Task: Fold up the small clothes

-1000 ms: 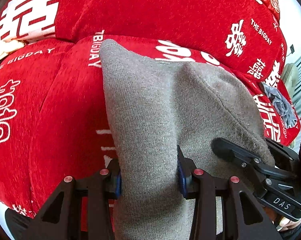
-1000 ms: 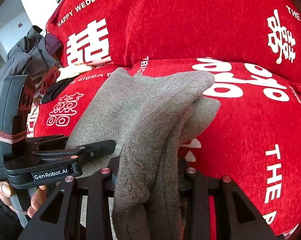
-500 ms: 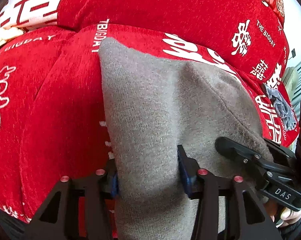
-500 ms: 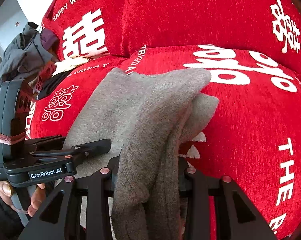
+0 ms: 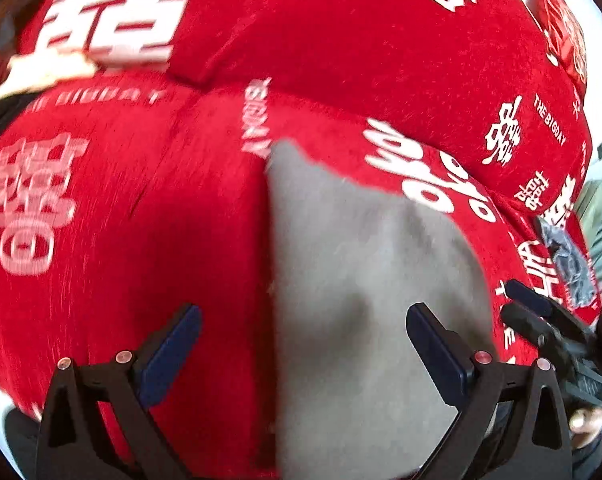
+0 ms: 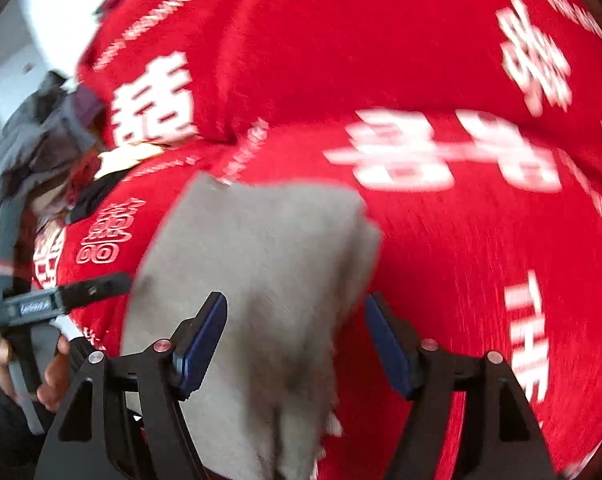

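Nearest you, both tongs have just been opening: the left tongs [image 5: 303, 340] stand wide apart with the folded grey garment [image 5: 365, 280] lying partly between them, untouched by the pads; the right tongs [image 6: 297, 340] are likewise parted, the cloth between them but free. The garment rests on the red printed cushion cover [image 5: 149, 248]. This reads as the release after a fold; next you would likely withdraw cleanly without dragging the cloth. Beyond, no container is visible.
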Motion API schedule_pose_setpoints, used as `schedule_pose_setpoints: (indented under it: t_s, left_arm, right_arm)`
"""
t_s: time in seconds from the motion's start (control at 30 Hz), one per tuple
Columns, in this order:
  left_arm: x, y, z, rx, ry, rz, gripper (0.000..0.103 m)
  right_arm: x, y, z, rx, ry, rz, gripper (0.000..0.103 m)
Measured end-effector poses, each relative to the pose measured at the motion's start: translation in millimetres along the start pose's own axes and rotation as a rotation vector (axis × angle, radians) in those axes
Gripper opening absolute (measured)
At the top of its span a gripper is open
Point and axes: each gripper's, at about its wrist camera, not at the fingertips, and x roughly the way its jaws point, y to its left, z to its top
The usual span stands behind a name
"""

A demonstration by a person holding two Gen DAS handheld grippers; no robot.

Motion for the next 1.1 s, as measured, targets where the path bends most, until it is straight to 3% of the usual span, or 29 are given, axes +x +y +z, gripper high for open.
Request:
schedule_pose_setpoints:
  t_s: [0.07, 0.13, 0.17, 0.3, 0.47, 0.57, 0.67, 0.73, 0.87, 1.0, 1.1]
  left_arm:
    - [17, -9, 16, 0.037, 0.014, 0.088, 0.102]
    - [47, -5, 30, 0.042, 0.061, 0.245, 0.102]
    - [54, -1, 31, 0.036, 0.075, 0.261, 0.102]
    - [76, 23, 32, -0.032, 0.137, 0.210, 0.102]
    - [85, 27, 30, -0.005, 0.118, 0.198, 0.103]
    - [73, 23, 33, -0.025, 0.132, 0.211, 0.103]
    - [36, 1, 23, 0.025, 0.057, 0.179, 0.103]
    - [23, -14, 9, 0.062, 0.045, 0.183, 0.103]
    - [24, -36, -16, 0.136, 0.035, 0.252, 0.103]
    - [34, -33, -31, 0.117, 0.048, 0.255, 0.103]
    - [31, -30, -37, 0.105, 0.043, 0.238, 0.103]
  right_arm:
    - [11, 16, 14, -0.076, 0.013, 0.060, 0.076]
    - [32, 29, 27, -0.134, 0.046, 0.105, 0.076]
    - [48, 31, 32, -0.150, 0.083, 0.110, 0.076]
    - [100, 14, 43, -0.131, 0.196, 0.082, 0.076]
    - [105, -15, 51, -0.066, 0.164, 0.161, 0.076]
    - [109, -20, 52, -0.068, 0.180, 0.092, 0.076]
    - [79, -11, 49, -0.072, 0.136, 0.034, 0.076]
    - [41, 14, 34, -0.166, 0.053, 0.031, 0.076]
    - [-1, 54, -1, -0.299, -0.005, 0.066, 0.077]
    - [3, 70, -33, -0.368, 0.032, 0.058, 0.078]
    - [21, 59, -56, -0.356, 0.075, 0.006, 0.077]
